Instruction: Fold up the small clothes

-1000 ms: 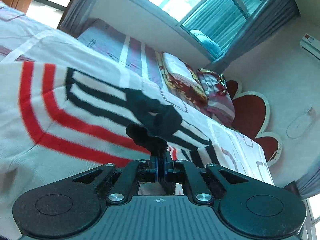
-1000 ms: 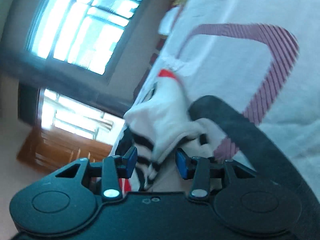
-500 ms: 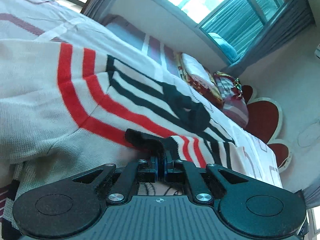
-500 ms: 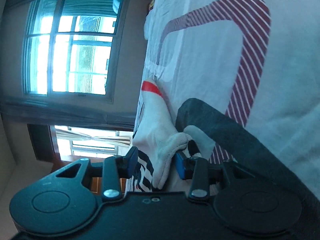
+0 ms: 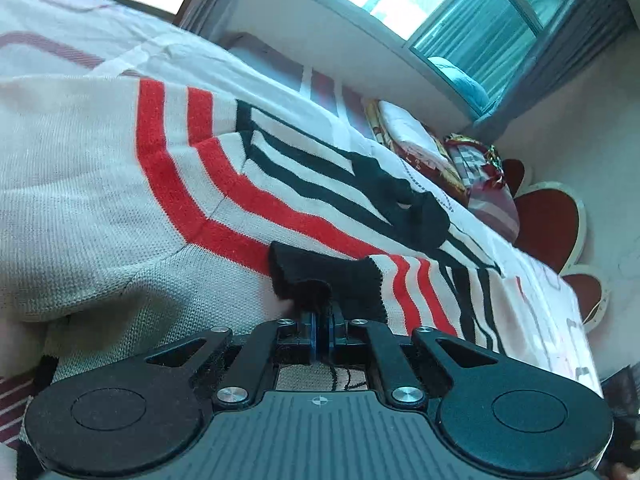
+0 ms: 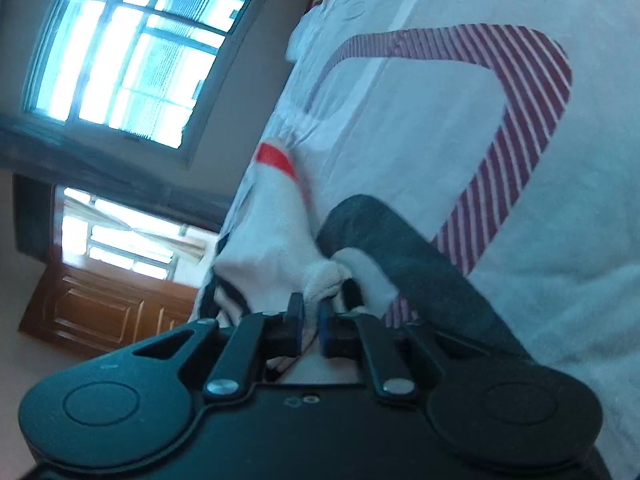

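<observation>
A white knit sweater with red and black stripes lies spread on the bed. My left gripper is shut on the sleeve's black cuff, holding it low over the sweater's body. The striped sleeve trails off to the right. In the right wrist view my right gripper has its jaws closing, with a bunched white fold of the sweater pinched between the blue pads. One red stripe shows at the far end of that fold. A dark grey band curves past the right finger; I cannot tell what it is.
The white bedsheet bears maroon striped shapes. Folded quilts and pillows are stacked at the bed's far end, by a red heart-shaped headboard. Windows line the wall behind. A wooden door is at the lower left.
The left gripper has sunk with the black cuff, which now sits on the sweater's body. The right jaws have narrowed from wide apart onto the white fold.
</observation>
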`<state>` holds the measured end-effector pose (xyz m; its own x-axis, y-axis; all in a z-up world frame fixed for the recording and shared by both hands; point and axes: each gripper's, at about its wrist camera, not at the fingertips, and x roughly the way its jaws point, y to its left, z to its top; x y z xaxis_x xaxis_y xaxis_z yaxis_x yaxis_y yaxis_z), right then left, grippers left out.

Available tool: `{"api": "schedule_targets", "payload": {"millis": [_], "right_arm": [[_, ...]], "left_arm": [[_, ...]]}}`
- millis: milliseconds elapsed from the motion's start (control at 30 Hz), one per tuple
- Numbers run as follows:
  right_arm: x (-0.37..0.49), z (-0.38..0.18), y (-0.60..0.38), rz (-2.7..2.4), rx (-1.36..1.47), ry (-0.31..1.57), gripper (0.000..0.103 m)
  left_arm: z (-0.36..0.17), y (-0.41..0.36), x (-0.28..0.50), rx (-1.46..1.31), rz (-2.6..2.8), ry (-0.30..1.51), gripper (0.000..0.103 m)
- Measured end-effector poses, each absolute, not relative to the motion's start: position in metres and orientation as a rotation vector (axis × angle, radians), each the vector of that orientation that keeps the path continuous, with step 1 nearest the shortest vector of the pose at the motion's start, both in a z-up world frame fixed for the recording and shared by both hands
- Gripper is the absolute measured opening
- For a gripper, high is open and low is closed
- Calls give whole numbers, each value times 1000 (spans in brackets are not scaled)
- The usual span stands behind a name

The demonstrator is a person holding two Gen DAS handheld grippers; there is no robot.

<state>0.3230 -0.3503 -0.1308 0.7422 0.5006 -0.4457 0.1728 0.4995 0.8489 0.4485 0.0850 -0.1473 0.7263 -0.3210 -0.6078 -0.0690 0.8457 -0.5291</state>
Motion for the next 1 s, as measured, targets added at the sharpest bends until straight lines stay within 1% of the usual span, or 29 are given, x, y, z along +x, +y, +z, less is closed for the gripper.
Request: {"api": "schedule_targets", "payload": {"millis": [33,133,233,267,333,433,533,600,667,700,733,833,1000], "right_arm": [[320,-121,-350,237,1005,733,34],[321,-83,-346,236,760,676,35],[349,-66,-348,239,644,641,37],[362,-66,-349,242,634,635,38],[393,-72,-349,265,612,636,46],[424,-86,-347,235,562,671,47],[440,-102,-351,226,595,678,46],[445,-110,-354,239,630,684,41],[450,-111,-350,288,616,708,28],[451,-110,-347,310,590,722,12],[450,-107,-343,318,551,713,9],[443,-99,-342,287,491,682,7],[439,-111,-344,225,501,698,6]], "left_arm": [[-146,83,447,-535,-147,749,5],[-145,78,446,-493,-140,736,5],[-145,77,444,-493,-134,724,5],[-146,78,444,-500,-132,722,5],[-145,78,443,-507,-127,722,5],[-144,79,443,-515,-125,721,5],[-144,79,441,-519,-127,715,5],[-145,80,438,-533,-126,707,5],[-146,79,435,-529,-123,700,5],[-146,78,435,-523,-122,696,5],[-145,77,433,-515,-118,689,5],[-142,74,426,-473,-84,670,5],[-142,68,423,-449,-52,676,5]]}}
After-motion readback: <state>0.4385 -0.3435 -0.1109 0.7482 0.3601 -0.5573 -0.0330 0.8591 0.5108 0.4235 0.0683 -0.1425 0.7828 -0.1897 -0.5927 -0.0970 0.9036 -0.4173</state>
